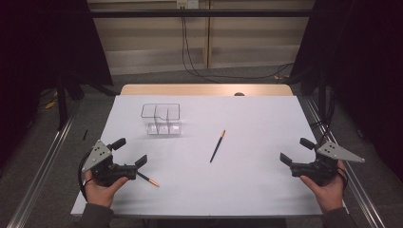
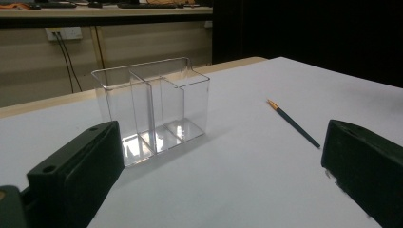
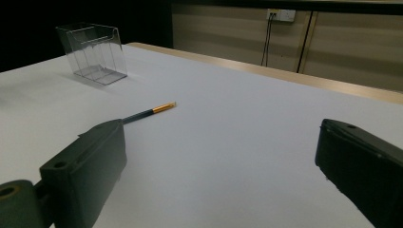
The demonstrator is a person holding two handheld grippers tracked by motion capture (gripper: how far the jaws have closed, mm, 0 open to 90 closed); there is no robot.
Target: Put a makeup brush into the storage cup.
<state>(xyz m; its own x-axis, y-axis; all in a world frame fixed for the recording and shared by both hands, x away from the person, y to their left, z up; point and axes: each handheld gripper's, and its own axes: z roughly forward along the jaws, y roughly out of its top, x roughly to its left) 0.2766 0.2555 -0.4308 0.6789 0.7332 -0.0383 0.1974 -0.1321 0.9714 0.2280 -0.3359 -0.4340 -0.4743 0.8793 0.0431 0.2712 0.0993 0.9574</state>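
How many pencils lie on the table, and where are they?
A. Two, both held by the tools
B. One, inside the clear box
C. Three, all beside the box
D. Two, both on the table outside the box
D: one pencil lies near the middle of the table, a second pencil lies by the left tool, and the clear box holds nothing.

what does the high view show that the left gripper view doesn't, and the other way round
High view: the left hand and right hand, the left gripper and right gripper, both open, and a short pencil lying by the left gripper. Left gripper view: its own two fingers up close, and a low side look at the organizer's dividers. Both: the clear organizer, the dark pencil with a gold end, and the white table.
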